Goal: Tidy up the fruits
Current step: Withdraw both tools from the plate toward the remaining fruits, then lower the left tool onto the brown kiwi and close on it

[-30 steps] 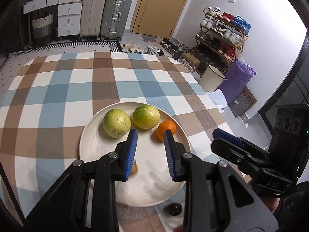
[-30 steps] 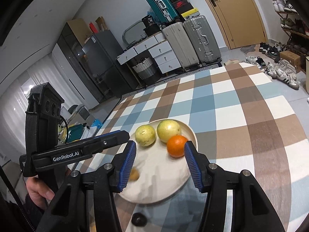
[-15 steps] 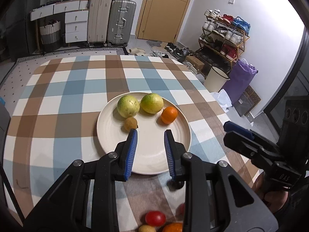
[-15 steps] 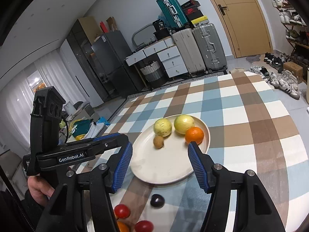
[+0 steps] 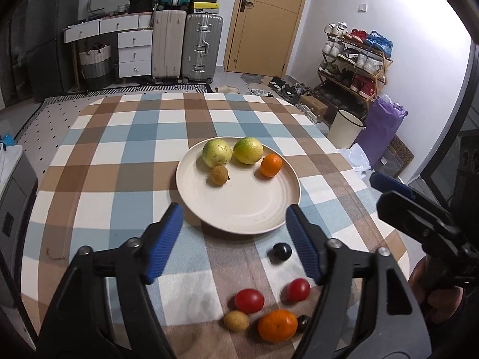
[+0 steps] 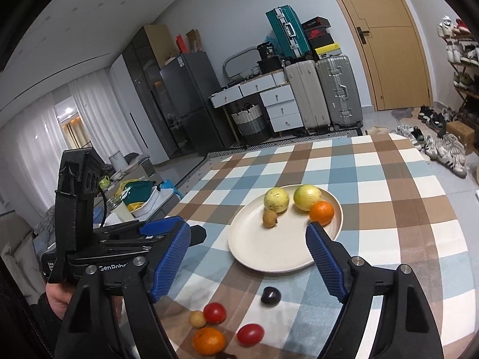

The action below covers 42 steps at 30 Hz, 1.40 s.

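Fruits sit partly on the cream plate [image 5: 239, 209] and partly loose on the checked tablecloth [image 5: 119, 149]. From my left wrist camera I see the left gripper [image 5: 233, 242] with its blue jaws spread wide and holding nothing, hanging above the plate's near rim. On the plate lie two yellow-green guavas [image 5: 217, 152], a small orange [image 5: 271, 165] and a brown longan [image 5: 219, 174]. Nearer to me, off the plate, lie a dark grape [image 5: 279, 252], two red tomatoes [image 5: 249, 300], a second longan [image 5: 236, 321], a bigger orange [image 5: 277, 325] and another dark fruit touching it, half hidden behind a finger. This view alone shows me the shoe rack [image 5: 353, 56], a purple bag [image 5: 383, 131] and a white bin [image 5: 345, 127] at the right. From my right wrist camera the right gripper [image 6: 248, 257] is likewise wide open and empty, over the cloth beside the plate [image 6: 269, 254], with the left gripper [image 6: 161, 229] at its left. Only here can I see the dark fridge [image 6: 191, 101], white curtains [image 6: 60, 119] and the teal suitcase [image 6: 287, 31] stacked above the two upright suitcases [image 6: 320, 92] by the wooden door [image 6: 389, 39].
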Tool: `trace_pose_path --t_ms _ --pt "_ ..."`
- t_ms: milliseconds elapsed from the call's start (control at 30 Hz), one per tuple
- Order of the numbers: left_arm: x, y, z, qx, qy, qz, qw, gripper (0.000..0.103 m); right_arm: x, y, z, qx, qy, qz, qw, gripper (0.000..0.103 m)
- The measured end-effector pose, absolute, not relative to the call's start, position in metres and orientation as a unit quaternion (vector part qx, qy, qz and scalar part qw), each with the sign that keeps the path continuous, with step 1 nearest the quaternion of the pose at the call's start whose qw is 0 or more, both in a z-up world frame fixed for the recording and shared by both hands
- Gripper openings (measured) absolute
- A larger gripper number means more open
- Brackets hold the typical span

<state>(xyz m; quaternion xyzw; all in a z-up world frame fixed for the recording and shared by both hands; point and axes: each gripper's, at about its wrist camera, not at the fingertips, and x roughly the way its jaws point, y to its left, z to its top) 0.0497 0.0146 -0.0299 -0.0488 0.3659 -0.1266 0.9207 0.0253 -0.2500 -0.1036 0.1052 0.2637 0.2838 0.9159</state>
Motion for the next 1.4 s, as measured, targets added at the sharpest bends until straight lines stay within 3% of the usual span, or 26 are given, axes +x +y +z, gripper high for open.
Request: trace_pose_path --t_ms 167,333,467,1400 --pt "0.032 0.021 -0.029 -0.037 0.36 -0.109 0.926 0.085 0.008 -0.247 -0.101 0.097 0.257 0.282 0.919 0.093" --pt "0.025 0.027 -0.033 -0.026 0.363 -0.107 0.925 0.088 -0.004 -0.243 -0.103 0.091 0.259 0.282 0.919 0.097" --pt "0.017 0.034 -0.036 -0.043 0.355 -0.112 0.927 0.102 -0.012 -0.239 -0.103 0.084 0.258 0.281 0.921 0.1" --pt "0.014 0.043 -0.131 -0.055 0.464 -0.14 0.873 0.102 -0.016 -0.24 -0.125 0.094 0.29 0.275 0.912 0.102"
